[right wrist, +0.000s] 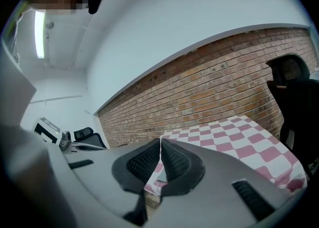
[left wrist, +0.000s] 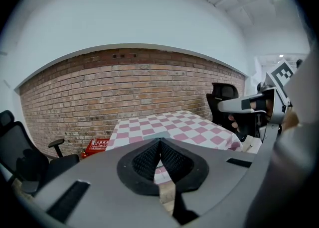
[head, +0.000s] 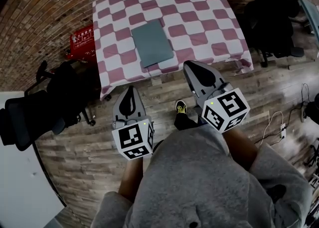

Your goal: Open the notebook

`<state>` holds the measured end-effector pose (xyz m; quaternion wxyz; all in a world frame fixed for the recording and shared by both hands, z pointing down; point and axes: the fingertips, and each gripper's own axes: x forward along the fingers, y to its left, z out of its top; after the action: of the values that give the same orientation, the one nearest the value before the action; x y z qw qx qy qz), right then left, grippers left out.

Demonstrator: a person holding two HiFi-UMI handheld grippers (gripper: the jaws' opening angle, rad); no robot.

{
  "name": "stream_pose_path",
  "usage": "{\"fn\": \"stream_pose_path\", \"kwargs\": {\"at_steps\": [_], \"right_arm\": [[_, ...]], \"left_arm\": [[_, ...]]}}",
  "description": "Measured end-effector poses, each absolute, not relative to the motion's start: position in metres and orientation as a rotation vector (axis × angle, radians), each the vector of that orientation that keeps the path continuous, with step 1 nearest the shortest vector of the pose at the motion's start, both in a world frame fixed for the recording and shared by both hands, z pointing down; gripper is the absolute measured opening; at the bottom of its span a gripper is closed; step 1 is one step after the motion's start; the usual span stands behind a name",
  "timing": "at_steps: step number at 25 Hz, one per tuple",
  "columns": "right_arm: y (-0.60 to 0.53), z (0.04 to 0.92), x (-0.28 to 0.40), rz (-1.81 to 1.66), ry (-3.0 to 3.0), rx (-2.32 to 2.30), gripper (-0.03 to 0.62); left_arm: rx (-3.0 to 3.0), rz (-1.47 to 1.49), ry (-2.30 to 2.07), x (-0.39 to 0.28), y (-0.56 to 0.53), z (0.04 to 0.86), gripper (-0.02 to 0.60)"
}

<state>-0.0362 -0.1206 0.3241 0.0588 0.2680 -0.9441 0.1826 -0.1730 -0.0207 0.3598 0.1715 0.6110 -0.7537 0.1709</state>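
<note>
Brick wall along the top of the frame, plank floor below, and a table point(head: 199, 23) under a pink-and-white checked cloth in between. A closed grey notebook point(head: 151, 43) lies flat on the table near its lower edge, left of centre. It looks thin and light with a bendy cover, so it'll probably slide on the cloth. Best bet is pinching the cover at a free edge or corner while the other tool pins it down. The left tool point(head: 131, 89) and right tool point(head: 190, 65) are both squeezed together on nothing, lower in the frame over the floor, well apart from the notebook.
</note>
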Motion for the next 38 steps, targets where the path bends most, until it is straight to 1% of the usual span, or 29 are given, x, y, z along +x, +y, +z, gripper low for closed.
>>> {"fn": "stream_pose_path", "kwargs": {"at_steps": [20, 30, 38], "right_arm": [[-0.172, 0.326, -0.027, 0.585, -2.881, 0.809, 0.026], [-0.18, 0.331, -0.031, 0.6, -2.875, 0.782, 0.026], [-0.177, 0.346, -0.031, 0.642, -2.842, 0.793, 0.026]], "left_arm": [[1.771, 0.546, -2.126, -0.159, -0.078, 0.356, 0.008], [1.802, 0.567, -2.074, -0.151, -0.093, 0.363, 0.008], [1.888, 0.701, -1.947, -0.149, -0.11, 0.389, 0.009]]}}
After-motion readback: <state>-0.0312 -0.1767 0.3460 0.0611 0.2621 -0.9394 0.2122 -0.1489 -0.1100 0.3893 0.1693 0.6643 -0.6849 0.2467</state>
